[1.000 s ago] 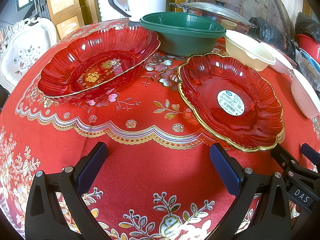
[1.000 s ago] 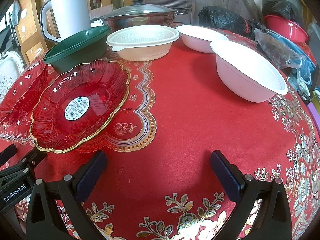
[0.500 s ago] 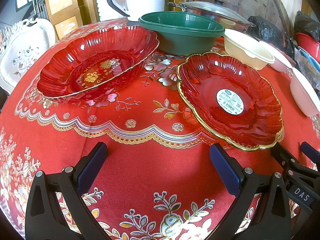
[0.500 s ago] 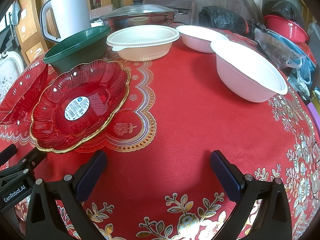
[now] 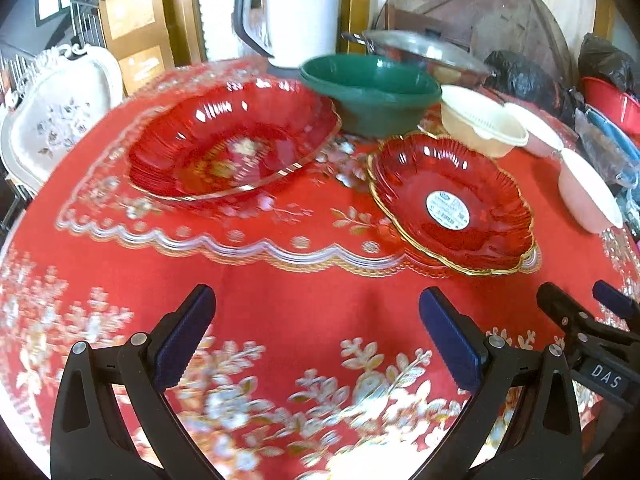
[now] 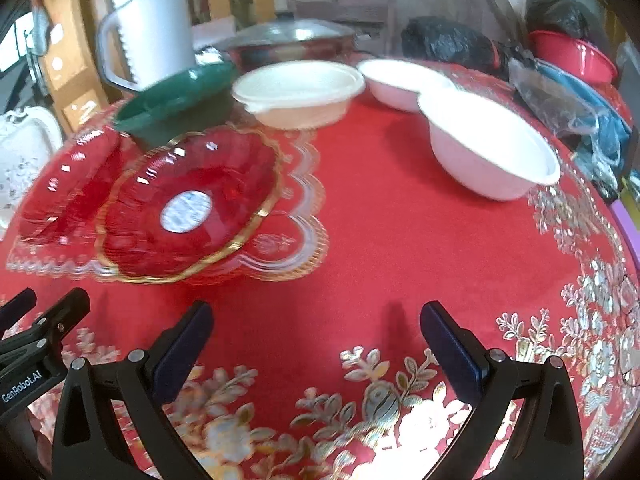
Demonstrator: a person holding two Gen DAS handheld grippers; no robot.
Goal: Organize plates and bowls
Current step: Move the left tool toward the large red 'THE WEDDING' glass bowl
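Two red glass dishes lie on the red tablecloth: a large oval one (image 5: 232,148) (image 6: 68,192) at the left and a smaller gold-rimmed scalloped one with a white sticker (image 5: 452,204) (image 6: 188,208). Behind them stand a green bowl (image 5: 372,92) (image 6: 176,100) and a cream lidded bowl (image 5: 484,128) (image 6: 300,92). Two white bowls (image 6: 488,148) (image 6: 400,80) sit further right. My left gripper (image 5: 316,332) is open and empty, above bare cloth in front of the dishes. My right gripper (image 6: 316,344) is open and empty too, right of the scalloped dish.
A white jug (image 5: 296,12), a lidded steel pan (image 6: 292,40) and black bags (image 6: 452,44) crowd the table's back. A red basin (image 6: 572,56) and plastic wrapping sit at the far right. A white ornate chair back (image 5: 60,120) stands beyond the left edge.
Both grippers have pulled back and risen a little, so the dishes look smaller and farther off. The views are motion-blurred. Nothing was taken hold of; both grippers stay open.
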